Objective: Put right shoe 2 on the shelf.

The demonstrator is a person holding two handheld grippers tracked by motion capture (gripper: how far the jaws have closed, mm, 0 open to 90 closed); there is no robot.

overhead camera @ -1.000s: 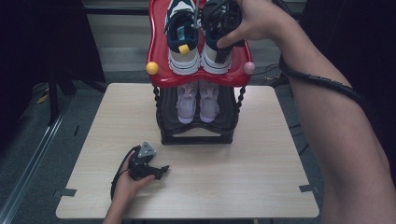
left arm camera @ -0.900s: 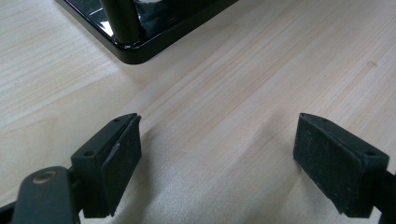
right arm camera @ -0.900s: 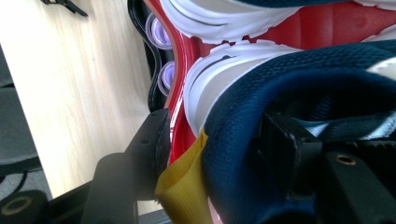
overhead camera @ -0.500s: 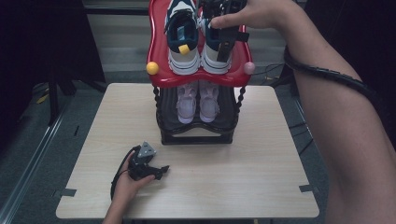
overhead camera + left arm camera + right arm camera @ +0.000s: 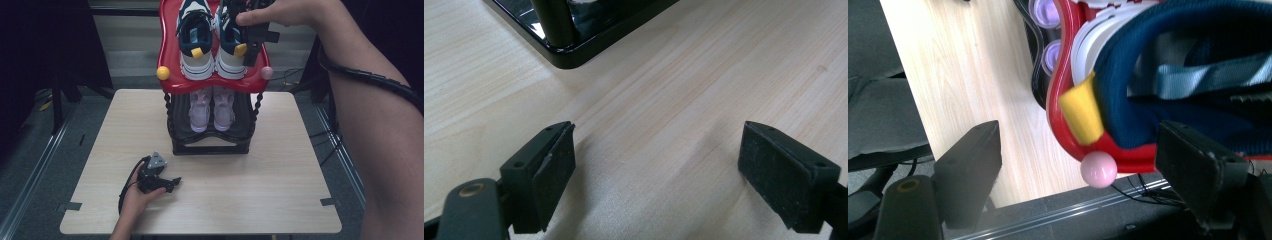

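A pair of navy and white sneakers with yellow heel tabs stands on the red top shelf (image 5: 170, 55) of a shoe rack: the left sneaker (image 5: 196, 45) and the right sneaker (image 5: 230, 50). My right gripper (image 5: 250, 52) hangs just right of the right sneaker's heel. Its jaws have just been opening. In the right gripper view the gripper (image 5: 1078, 135) stands wide apart, and the heel (image 5: 1158, 65) and its yellow tab (image 5: 1082, 112) lie beyond the pads, untouched. My left gripper (image 5: 172, 184) rests low on the table, open (image 5: 656, 150) with nothing between its jaws.
A pair of lilac shoes (image 5: 212, 107) sits on the lower black shelf. The rack's black base (image 5: 569, 50) is close ahead of the left gripper. A pink ball (image 5: 1099, 170) and a yellow ball (image 5: 163, 73) cap the red shelf's front corners. Grey floor surrounds the wooden table (image 5: 290, 175).
The right gripper let go of the right sneaker, opened its jaws and lifted a little toward the right of the heel. The left hand has stayed put.
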